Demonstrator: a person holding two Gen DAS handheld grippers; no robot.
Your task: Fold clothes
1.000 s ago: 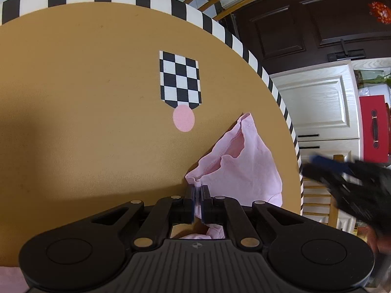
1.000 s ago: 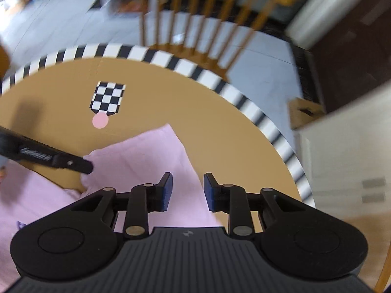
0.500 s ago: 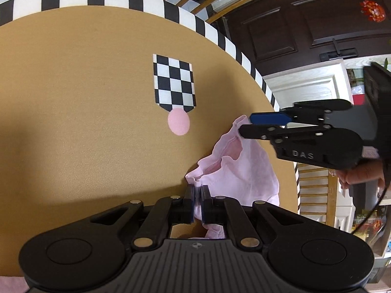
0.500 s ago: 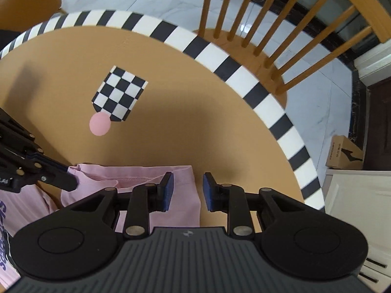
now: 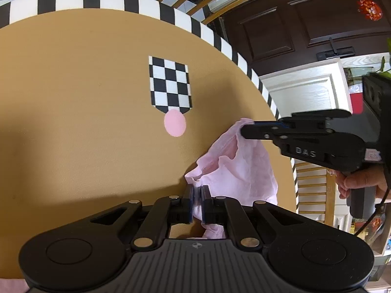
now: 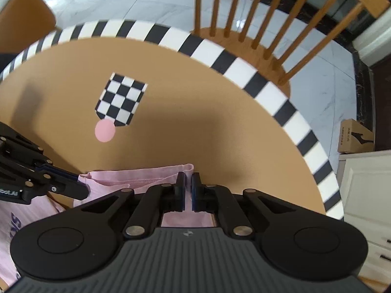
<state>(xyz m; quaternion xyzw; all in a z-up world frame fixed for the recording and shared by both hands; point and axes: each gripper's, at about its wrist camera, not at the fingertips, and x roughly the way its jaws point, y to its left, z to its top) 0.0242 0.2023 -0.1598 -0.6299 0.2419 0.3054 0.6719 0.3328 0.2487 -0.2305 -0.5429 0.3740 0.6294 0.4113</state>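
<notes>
A pale pink garment [image 5: 242, 171] lies bunched on the round tan table [image 5: 73, 97]. My left gripper [image 5: 197, 193] is shut on a near corner of it. My right gripper [image 6: 187, 183] is shut on the far corner of the garment's hem [image 6: 136, 175]. In the left wrist view the right gripper [image 5: 244, 130] pinches the raised far tip of the cloth. In the right wrist view the left gripper [image 6: 81, 185] holds the hem's other end, and purple print shows on the cloth at the lower left [image 6: 12, 224].
A checkered marker [image 5: 169, 86] with a pink dot [image 5: 174, 126] sits mid-table. The table has a black and white rim [image 6: 244, 68]. A wooden chair [image 6: 256, 24] stands beyond the far edge. White cabinets [image 5: 305, 92] and a cardboard box [image 6: 354, 136] are to the right.
My right gripper came in from the right, reached the cloth's far corner and closed on it. My left gripper stayed shut on its corner and barely moved.
</notes>
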